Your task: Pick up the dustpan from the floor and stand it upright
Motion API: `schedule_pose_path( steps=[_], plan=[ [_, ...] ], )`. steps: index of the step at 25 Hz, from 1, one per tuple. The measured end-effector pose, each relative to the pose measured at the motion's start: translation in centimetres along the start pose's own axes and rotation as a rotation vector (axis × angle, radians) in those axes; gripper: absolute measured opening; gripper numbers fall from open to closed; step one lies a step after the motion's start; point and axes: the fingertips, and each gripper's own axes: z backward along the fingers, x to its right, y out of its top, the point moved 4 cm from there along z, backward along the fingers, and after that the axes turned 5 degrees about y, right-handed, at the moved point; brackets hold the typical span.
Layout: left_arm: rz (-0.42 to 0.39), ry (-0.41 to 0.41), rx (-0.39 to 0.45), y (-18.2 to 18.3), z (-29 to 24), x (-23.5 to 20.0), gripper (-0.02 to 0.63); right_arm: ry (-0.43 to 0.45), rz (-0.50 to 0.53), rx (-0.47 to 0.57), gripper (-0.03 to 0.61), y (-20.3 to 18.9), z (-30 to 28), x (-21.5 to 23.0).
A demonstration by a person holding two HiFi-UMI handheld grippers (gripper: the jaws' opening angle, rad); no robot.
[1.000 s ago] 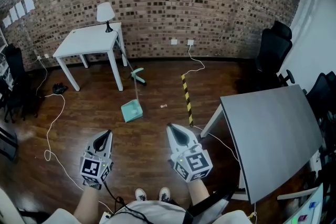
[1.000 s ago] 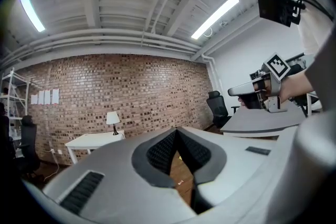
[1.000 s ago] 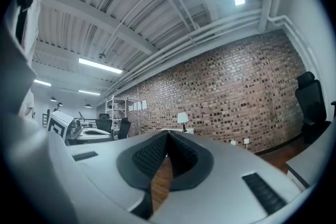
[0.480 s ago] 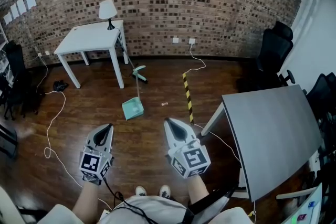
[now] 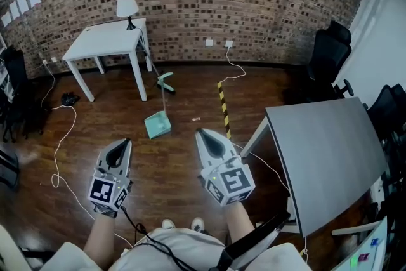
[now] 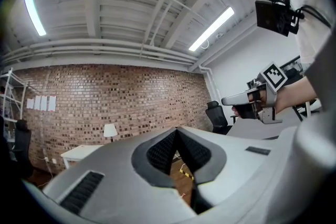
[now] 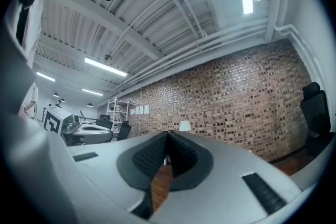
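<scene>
A: Teal dustpan (image 5: 157, 125), has it shifted since a second ago?

B: No, it lies at the same spot on the wooden floor (image 5: 177, 181), untouched. What differs is the grippers: both sit higher in the head view than they did.

A: And their jaws?

B: The left gripper (image 5: 122, 144) is clenched with nothing between its pads, only floor showing past the tips. The right gripper (image 5: 202, 134) is the same, pressed together and empty.

A: How does the dustpan look?

B: The pan is flat on the boards, open side towards the person. Its thin pole runs away towards the white table (image 5: 104, 41) and ends in a teal grip by the table leg. It is well ahead of both grippers, left of the yellow-and-black strip (image 5: 223, 110).
</scene>
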Motion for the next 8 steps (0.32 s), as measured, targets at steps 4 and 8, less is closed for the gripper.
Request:
schedule_pose_path(
  steps=[4, 8],
  plan=[
    [-0.008, 0.0, 0.01, 0.75, 0.01, -0.37, 0.006, -0.001, 0.001, 0.02, -0.023, 0.77, -0.01, -0.3],
    [-0.007, -0.002, 0.001, 1.0, 0.14, -0.71, 0.006, 0.005, 0.001, 0.02, -0.023, 0.87, -0.2, -0.72]
  ],
)
